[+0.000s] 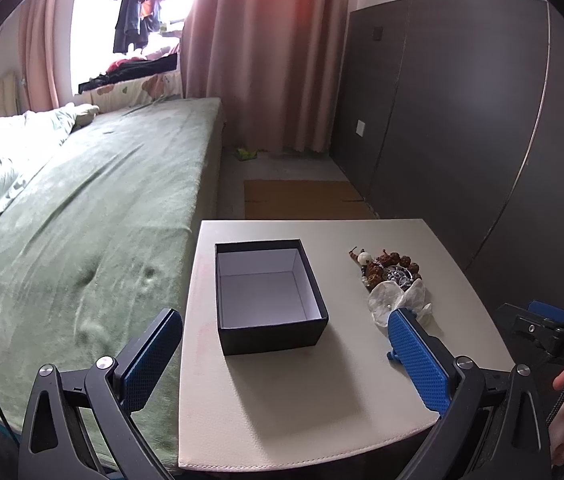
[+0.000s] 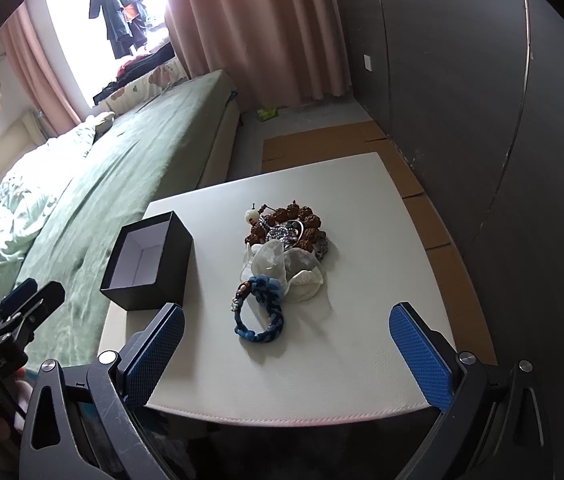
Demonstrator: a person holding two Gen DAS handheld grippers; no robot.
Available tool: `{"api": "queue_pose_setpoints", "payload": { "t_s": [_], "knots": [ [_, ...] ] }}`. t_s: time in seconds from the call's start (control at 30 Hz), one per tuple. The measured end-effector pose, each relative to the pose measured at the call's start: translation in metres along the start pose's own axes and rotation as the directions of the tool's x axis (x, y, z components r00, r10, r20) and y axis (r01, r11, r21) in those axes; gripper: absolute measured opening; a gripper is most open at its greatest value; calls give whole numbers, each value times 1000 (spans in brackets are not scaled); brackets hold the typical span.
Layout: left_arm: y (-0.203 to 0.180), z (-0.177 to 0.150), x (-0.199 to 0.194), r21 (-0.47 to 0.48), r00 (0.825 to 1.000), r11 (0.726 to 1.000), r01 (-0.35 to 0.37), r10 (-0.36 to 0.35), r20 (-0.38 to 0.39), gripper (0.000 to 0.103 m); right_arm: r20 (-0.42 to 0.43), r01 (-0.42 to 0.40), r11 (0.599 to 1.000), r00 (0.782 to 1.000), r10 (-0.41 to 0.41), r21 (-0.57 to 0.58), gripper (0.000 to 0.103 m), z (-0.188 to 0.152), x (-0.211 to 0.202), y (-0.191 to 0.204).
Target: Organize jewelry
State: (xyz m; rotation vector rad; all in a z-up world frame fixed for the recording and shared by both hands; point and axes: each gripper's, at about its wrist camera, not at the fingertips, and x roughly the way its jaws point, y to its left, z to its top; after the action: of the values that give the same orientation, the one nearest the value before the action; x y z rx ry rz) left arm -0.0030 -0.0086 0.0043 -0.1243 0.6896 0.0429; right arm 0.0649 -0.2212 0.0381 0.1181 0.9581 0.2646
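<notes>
An open, empty black box with a white inside [image 1: 269, 294] [image 2: 149, 258] stands on the white table [image 1: 322, 400] [image 2: 362, 220], left of a pile of jewelry. The pile holds a brown bead bracelet [image 1: 390, 262] [image 2: 298, 216], a silver beaded piece [image 2: 282, 234], white shell-like pieces [image 1: 392, 298] [image 2: 282, 266] and a blue braided bracelet [image 2: 259, 312] nearest me. My left gripper [image 1: 286, 316] is open and empty above the table's near edge, in front of the box. My right gripper [image 2: 288, 312] is open and empty, just short of the blue bracelet.
A bed with a green cover [image 1: 81, 220] [image 2: 121, 168] runs along the table's left side. A dark wall panel [image 1: 462, 140] stands to the right. Brown cardboard [image 1: 302, 198] lies on the floor beyond the table. The other gripper shows at the edge of each view [image 1: 542, 328] [image 2: 21, 308].
</notes>
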Motion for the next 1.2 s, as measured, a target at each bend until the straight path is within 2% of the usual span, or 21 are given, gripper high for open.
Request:
{"api": "queue_pose_setpoints", "payload": {
  "t_s": [1.2],
  "knots": [
    [-4, 0, -1, -5, 1000, 1000, 8, -8, 13, 102, 66, 23, 999, 998, -21, -36, 103, 0, -13, 8]
  ]
}}
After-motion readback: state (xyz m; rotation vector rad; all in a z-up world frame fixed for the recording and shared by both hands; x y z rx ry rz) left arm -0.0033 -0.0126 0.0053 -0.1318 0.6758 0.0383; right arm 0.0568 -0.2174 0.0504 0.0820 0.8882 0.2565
